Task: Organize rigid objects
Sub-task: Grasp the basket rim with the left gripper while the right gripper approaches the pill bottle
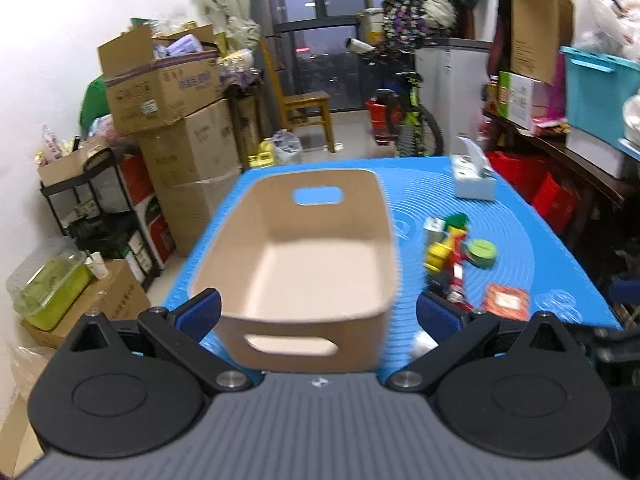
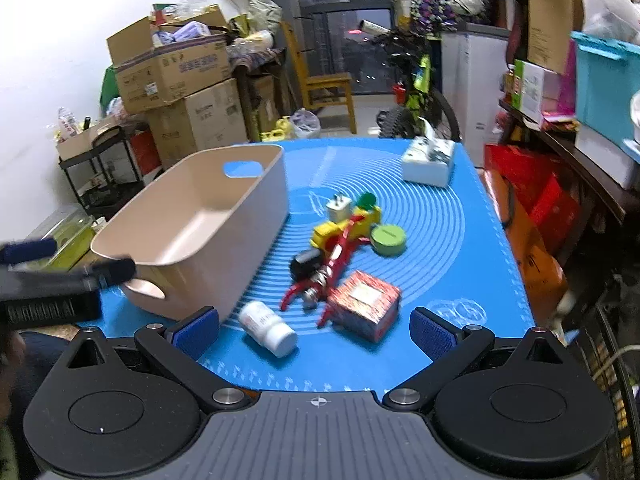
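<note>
An empty beige bin (image 1: 304, 264) with handle cut-outs stands on the blue mat (image 1: 520, 216); it also shows in the right wrist view (image 2: 208, 232). My left gripper (image 1: 318, 314) is open and empty, its jaws either side of the bin's near wall. My right gripper (image 2: 316, 330) is open and empty above the mat's near edge. Ahead of it lie a white pill bottle (image 2: 267, 328), a red patterned box (image 2: 365, 304), a red tool (image 2: 332, 268), a black object (image 2: 305, 264), a yellow toy (image 2: 340, 228), a green round tin (image 2: 387, 239) and a white plug (image 2: 339, 208).
A white tissue box (image 2: 428, 162) sits at the mat's far right. The left gripper's fingers (image 2: 72, 268) show at the left of the right wrist view. Cardboard boxes (image 1: 176, 120), a black rack and a bicycle (image 1: 412, 120) surround the table. Shelves stand on the right.
</note>
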